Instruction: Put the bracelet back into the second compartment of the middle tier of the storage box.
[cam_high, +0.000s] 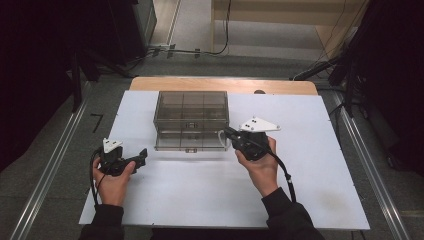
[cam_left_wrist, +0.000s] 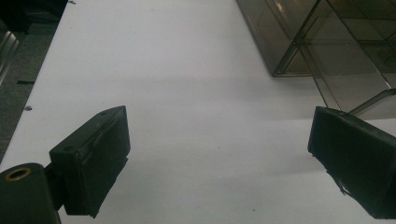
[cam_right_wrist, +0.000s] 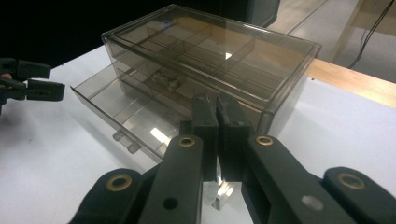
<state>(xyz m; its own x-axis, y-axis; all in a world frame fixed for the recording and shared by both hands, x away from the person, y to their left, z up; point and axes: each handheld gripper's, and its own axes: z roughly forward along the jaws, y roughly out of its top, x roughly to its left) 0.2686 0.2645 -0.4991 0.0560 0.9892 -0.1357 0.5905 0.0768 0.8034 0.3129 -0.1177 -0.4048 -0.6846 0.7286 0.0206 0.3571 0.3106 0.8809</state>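
Note:
A smoky clear drawer box stands on the white table, its lower drawer pulled partly out. In the right gripper view the box and the drawer with its small clear handle lie just ahead. My right gripper sits at the drawer's right front corner, jaws pressed together with nothing seen between them. My left gripper rests low over the bare table, left of the drawer, jaws wide apart. The box's corner is up to its right.
The table's wooden far edge runs behind the box. Metal rails flank the table on the floor. Cables and dark stands lie beyond. Open white surface stretches in front of and to both sides of the box.

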